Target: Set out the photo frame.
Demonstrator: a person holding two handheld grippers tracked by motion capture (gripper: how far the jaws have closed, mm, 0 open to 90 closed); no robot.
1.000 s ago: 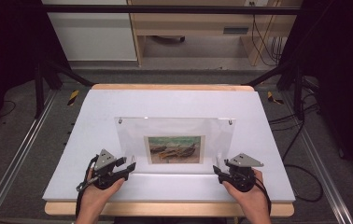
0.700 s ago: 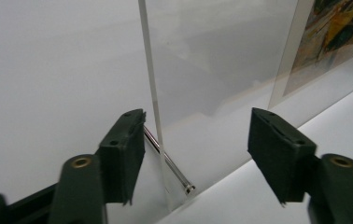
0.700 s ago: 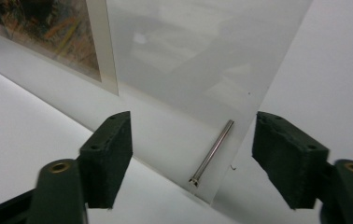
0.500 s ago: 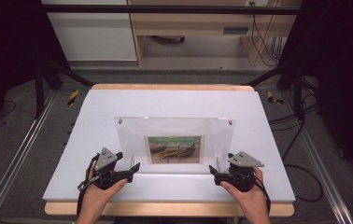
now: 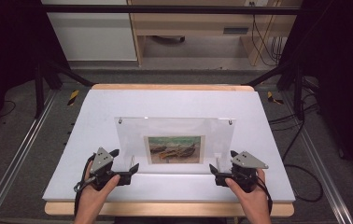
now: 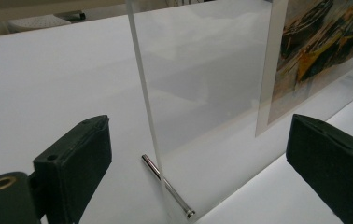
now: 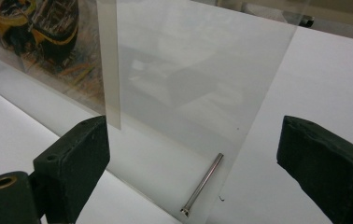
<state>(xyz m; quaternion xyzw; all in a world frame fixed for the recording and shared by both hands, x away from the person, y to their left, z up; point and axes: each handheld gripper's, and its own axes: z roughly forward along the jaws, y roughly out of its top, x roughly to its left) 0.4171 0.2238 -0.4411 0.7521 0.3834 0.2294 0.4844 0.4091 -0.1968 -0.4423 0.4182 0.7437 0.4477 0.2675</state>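
A clear acrylic picture frame (image 5: 174, 133) stands upright mid-table, holding a painting of boats (image 5: 174, 149). My left gripper (image 5: 125, 159) is at its lower left corner and is open. Its jaws have just been opening and straddle the frame's edge (image 6: 202, 84) and steel foot pin (image 6: 165, 184) without touching them. My right gripper (image 5: 222, 161) sits at the lower right corner. It is open too, its jaws have just been opening, and they stand apart from the pane (image 7: 188, 93) and its pin (image 7: 202, 184) on both sides. The painting (image 7: 39, 32) shows at that view's upper left.
The white table top (image 5: 174, 100) has a wooden rim (image 5: 165, 209) at the near edge. Aluminium rails (image 5: 16, 158) run along both sides. Cables (image 5: 300, 168) lie on the floor at the right. A cabinet (image 5: 90, 28) and a wooden bench stand beyond the table.
Both grippers' jaws have spread apart at the frame's lower corners. The frame stays upright where it was, and the hands have barely shifted.
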